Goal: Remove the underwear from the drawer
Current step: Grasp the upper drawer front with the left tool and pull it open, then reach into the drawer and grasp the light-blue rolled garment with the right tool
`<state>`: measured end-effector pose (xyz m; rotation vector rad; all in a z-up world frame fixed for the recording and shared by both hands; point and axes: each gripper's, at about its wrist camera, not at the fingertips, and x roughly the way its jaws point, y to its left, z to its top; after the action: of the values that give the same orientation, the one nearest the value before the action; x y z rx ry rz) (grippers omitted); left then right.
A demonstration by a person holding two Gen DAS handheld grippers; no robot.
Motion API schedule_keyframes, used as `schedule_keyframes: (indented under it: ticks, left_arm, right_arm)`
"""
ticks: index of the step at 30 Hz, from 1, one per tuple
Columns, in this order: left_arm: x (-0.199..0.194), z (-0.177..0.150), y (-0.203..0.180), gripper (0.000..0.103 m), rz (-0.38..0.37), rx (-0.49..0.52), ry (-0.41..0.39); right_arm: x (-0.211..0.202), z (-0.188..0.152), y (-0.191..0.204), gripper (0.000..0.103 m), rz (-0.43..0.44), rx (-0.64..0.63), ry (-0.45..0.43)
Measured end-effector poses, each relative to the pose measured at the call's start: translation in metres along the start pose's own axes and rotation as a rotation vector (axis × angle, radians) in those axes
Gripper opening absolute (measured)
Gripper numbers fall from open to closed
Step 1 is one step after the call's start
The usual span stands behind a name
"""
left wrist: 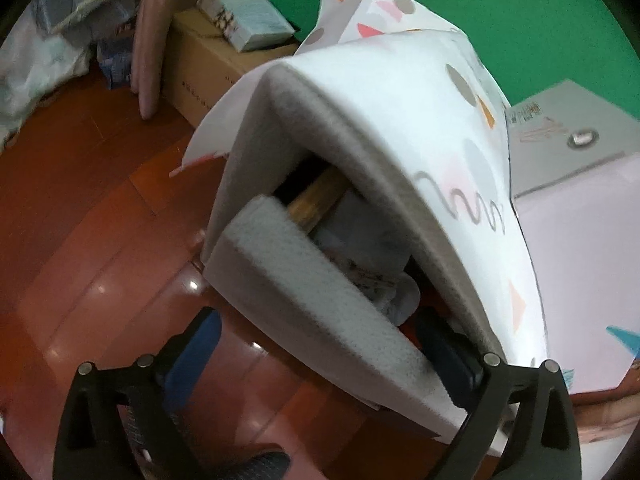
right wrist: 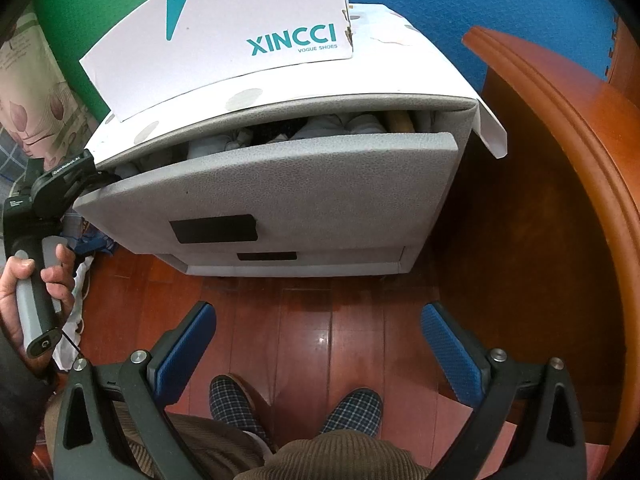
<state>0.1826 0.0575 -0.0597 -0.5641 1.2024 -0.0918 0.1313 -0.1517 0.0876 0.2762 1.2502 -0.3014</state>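
A small grey cabinet [right wrist: 280, 188] stands on the wooden floor, its top drawer [left wrist: 304, 292] pulled partly out. Folded white and dark underwear [right wrist: 320, 126] fills the drawer and also shows in the left wrist view [left wrist: 372, 256]. My left gripper [left wrist: 320, 348] is open, straddling the left end of the drawer front: one finger [left wrist: 448, 348] sits inside the drawer, the other outside. In the right wrist view the left gripper body [right wrist: 60, 188] sits at that drawer corner. My right gripper [right wrist: 318, 348] is open and empty, above the floor in front of the cabinet.
A white XINCCI shoe box [right wrist: 224, 28] lies on the cabinet top over patterned paper [left wrist: 460, 120]. A lower drawer [right wrist: 280, 264] is closed. A wooden table edge [right wrist: 560, 128] curves on the right. Cardboard boxes [left wrist: 208, 68] stand to the left. The person's slippers [right wrist: 240, 404] are below.
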Motion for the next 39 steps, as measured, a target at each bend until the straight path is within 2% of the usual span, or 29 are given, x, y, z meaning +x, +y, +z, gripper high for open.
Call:
schedule_keyframes:
  ticks: [3, 9, 15, 20, 26, 28, 31, 33, 35, 38, 39]
  left_arm:
    - [-0.008, -0.005, -0.004, 0.101, 0.039, 0.070, -0.019]
    - [-0.031, -0.028, 0.014, 0.101, 0.064, 0.144, 0.005]
    - [-0.052, -0.055, 0.042, 0.101, 0.084, 0.188, 0.061]
    - [-0.071, -0.074, 0.055, 0.101, 0.141, 0.248, 0.061]
    - [-0.074, -0.091, 0.073, 0.101, 0.160, 0.268, 0.073]
    - [-0.078, -0.093, 0.067, 0.101, 0.166, 0.291, 0.046]
    - [-0.087, -0.103, 0.045, 0.100, 0.229, 0.364, -0.001]
    - [-0.088, -0.105, 0.038, 0.099, 0.254, 0.412, -0.025]
    - [-0.091, -0.107, 0.030, 0.099, 0.270, 0.449, -0.042]
    - [-0.107, -0.109, 0.016, 0.099, 0.291, 0.519, -0.117]
    - [-0.113, -0.108, 0.010, 0.099, 0.283, 0.539, -0.133]
  right_arm:
    - [0.000, 0.000, 0.000, 0.101, 0.001, 0.000, -0.003]
    - [-0.008, 0.000, -0.001, 0.101, 0.017, 0.005, -0.038]
    - [-0.038, -0.005, -0.006, 0.101, 0.066, 0.010, -0.149]
    - [-0.048, -0.007, -0.001, 0.101, 0.063, -0.051, -0.132]
    - [-0.050, -0.010, 0.005, 0.101, 0.042, -0.130, -0.086]
    - [-0.052, -0.009, 0.004, 0.101, 0.036, -0.142, -0.070]
    - [-0.053, -0.005, 0.000, 0.101, 0.015, -0.148, -0.055]
    - [-0.052, 0.001, -0.002, 0.098, 0.007, -0.154, -0.036]
    - [-0.047, 0.008, -0.004, 0.086, 0.007, -0.157, 0.003]
    - [-0.033, 0.021, -0.007, 0.070, 0.018, -0.143, 0.070]
    - [-0.028, 0.024, -0.006, 0.068, 0.022, -0.139, 0.094]
